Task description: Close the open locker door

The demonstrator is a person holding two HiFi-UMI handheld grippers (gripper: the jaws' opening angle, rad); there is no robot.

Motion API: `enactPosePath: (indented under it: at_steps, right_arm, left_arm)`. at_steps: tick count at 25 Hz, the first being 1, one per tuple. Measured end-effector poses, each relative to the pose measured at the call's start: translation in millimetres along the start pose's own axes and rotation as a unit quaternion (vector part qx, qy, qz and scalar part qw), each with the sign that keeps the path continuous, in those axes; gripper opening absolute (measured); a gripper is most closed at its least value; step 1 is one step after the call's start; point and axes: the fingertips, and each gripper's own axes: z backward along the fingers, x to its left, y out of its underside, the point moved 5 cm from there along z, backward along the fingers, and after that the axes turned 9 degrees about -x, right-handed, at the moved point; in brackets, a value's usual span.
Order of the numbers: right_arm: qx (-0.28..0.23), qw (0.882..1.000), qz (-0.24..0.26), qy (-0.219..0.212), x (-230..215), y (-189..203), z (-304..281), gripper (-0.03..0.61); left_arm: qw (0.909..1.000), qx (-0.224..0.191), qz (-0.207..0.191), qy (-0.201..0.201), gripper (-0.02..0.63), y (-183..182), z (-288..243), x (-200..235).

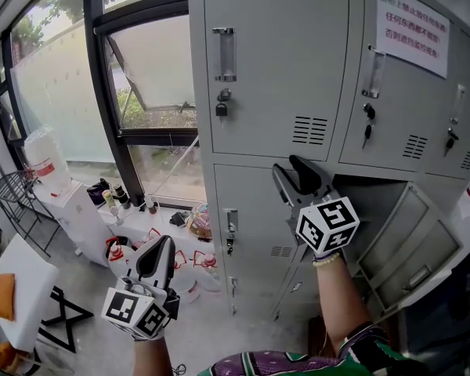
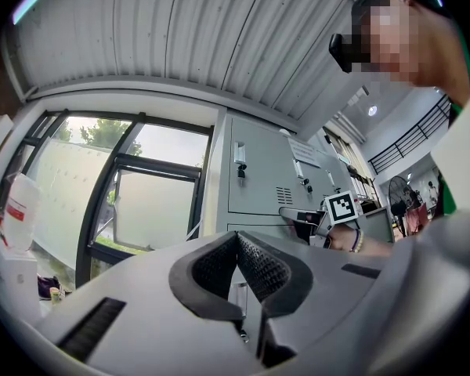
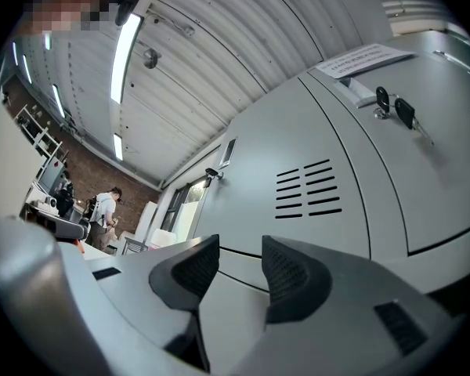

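Right gripper (image 1: pixel 292 172) is hovering narrowly parted and empty near the open locker door (image 1: pixel 411 245); left gripper (image 1: pixel 161 245) is hanging closed, empty.

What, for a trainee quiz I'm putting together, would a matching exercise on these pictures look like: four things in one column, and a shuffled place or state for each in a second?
Things
1. left gripper
2. right gripper
3. padlock
4. lower locker door

Places or states
A. jaws apart, nothing between them
B. hangs on a closed upper door
C. jaws together
D. swung open, at the head view's lower right

Pairs: 1-C, 2-A, 3-B, 4-D
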Motion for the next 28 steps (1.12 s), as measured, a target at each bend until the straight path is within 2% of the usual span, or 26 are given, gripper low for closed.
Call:
enactPosePath:
  at_steps: [11, 21, 28]
  right_arm:
    - [0.004, 1.0, 0.006, 0.004, 9, -8, 24, 0.158]
    - [-0.006, 1.0, 0.023, 0.004, 34, -31, 63, 0.156]
    - [-0.015, 0.999, 0.031, 0.029, 47, -37, 102, 0.13]
  left_arm:
    - [0.9999, 0.006, 0.006, 0.008, 0.021, 4, 8, -10]
    - [0.9993, 0.011, 0.014, 0.033, 0.021, 7, 17, -27]
    - [0.998, 0.014, 0.023, 0.057, 0.021, 12, 22, -41]
